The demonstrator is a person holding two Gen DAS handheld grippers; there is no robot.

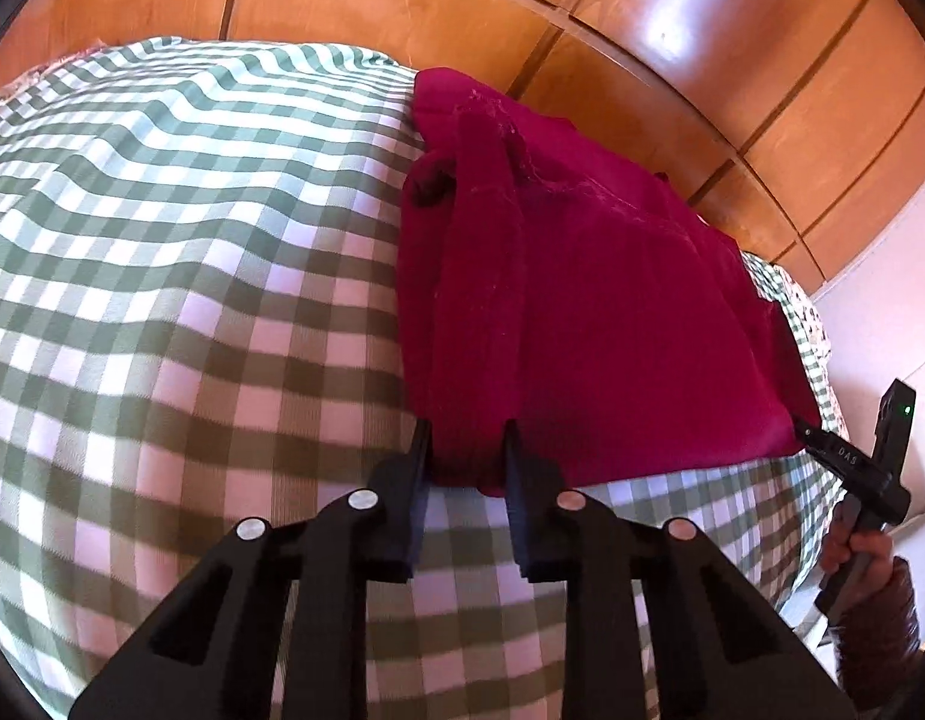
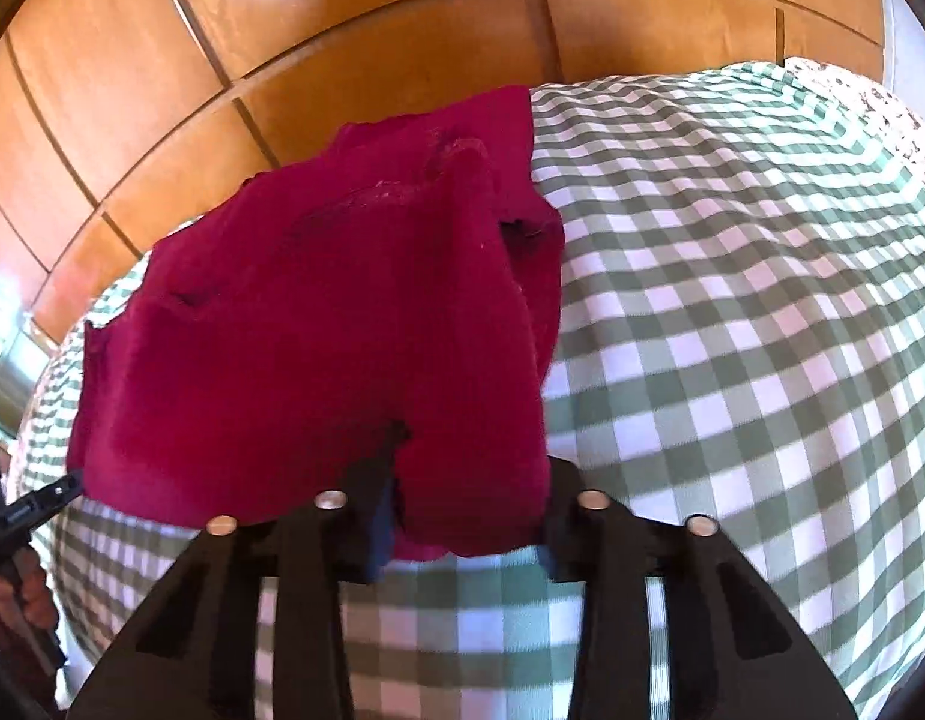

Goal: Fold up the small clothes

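My left gripper [image 1: 469, 441] has its jaws nearly closed on the near hem of the crimson garment [image 1: 588, 300], at that hem's left corner, a fold of cloth bunched between them. The garment lies spread on the green-and-white checked bedspread [image 1: 180, 276], reaching toward the bed's far edge by the wooden headboard [image 1: 672, 54]. My right gripper [image 2: 471, 483] has its jaws narrowly parted around the hem's right corner, with cloth draped between and over them; I cannot tell whether they press it.
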